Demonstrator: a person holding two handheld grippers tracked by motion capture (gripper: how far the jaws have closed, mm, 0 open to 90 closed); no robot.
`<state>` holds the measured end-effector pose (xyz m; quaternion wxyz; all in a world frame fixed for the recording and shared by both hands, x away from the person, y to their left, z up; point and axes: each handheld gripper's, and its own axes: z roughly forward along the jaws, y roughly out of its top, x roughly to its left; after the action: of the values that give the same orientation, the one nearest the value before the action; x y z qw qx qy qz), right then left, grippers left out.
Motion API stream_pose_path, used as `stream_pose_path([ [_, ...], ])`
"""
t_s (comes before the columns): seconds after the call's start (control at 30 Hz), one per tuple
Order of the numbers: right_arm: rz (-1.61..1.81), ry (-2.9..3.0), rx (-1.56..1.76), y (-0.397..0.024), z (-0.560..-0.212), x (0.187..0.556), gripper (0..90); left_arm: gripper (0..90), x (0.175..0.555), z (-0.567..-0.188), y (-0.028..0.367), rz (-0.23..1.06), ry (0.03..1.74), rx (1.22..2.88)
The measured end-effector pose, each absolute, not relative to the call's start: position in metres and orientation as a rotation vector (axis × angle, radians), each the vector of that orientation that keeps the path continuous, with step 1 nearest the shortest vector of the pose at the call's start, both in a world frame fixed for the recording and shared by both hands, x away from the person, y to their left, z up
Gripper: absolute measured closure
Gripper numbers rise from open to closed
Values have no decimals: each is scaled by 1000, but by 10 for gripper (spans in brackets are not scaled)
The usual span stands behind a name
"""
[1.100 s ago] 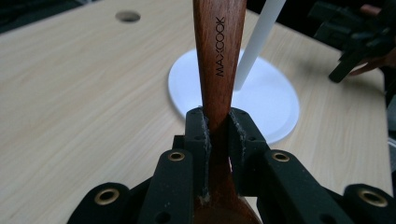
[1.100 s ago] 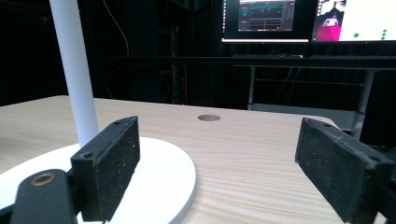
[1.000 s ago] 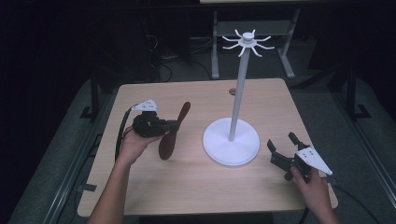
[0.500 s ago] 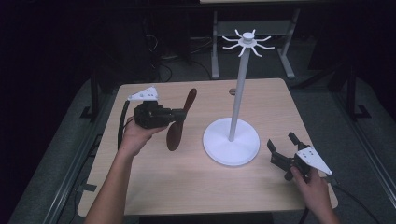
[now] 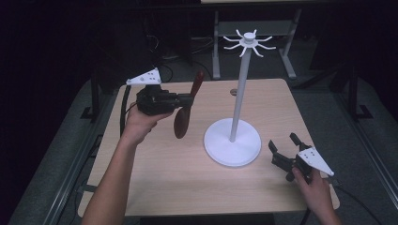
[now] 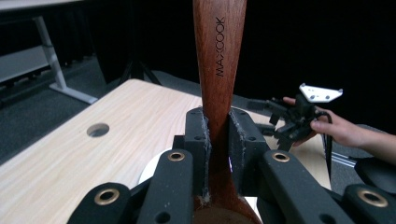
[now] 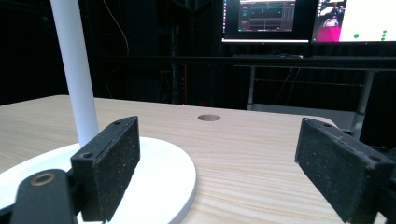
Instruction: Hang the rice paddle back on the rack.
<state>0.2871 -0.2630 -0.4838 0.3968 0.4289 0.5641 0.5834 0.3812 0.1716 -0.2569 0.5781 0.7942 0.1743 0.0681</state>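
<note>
Since the earlier frames the left hand-held gripper (image 5: 187, 101) has lifted the wooden spoon (image 5: 187, 110) further off the worktop (image 5: 155, 183) and swung it nearer upright, handle tip now pointing up & toward the white hook stand (image 5: 233, 143). The spoon sits left of the stand's pole, bowl hanging low, clear of the worktop. The jaws are clamped on the spoon's neck, just above the bowl; the left gripper view shows the handle (image 6: 219, 56) rising straight between the pads (image 6: 198, 135).

The right hand-held gripper (image 5: 286, 150) rests right of the stand's base w/ jaws spread wide and nothing between them; the base (image 7: 154, 182) lies just ahead of it.

Judgement: the step is carrying the spoon up to the hooks at the stand's top (image 5: 248, 43). To do it well: keep the grip firm on the neck, raise it well above hook level before moving in, approach slowly so the handle doesn't knock the pole. The stand looks top-heavy, so the right gripper could steady the base if it rocks. Whether the handle end has a hanging hole can't be told.
</note>
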Motion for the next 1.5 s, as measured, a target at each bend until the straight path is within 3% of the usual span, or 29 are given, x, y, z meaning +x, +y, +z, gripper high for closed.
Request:
stream_pose_path([
  [0.87,1478,1430,1084,-263,-484,287,135,788,387,-200,145,162,291,1815],
  [1.5,1478,1432,1080,-263,-484,287,135,789,394,-193,122,159,274,1837],
])
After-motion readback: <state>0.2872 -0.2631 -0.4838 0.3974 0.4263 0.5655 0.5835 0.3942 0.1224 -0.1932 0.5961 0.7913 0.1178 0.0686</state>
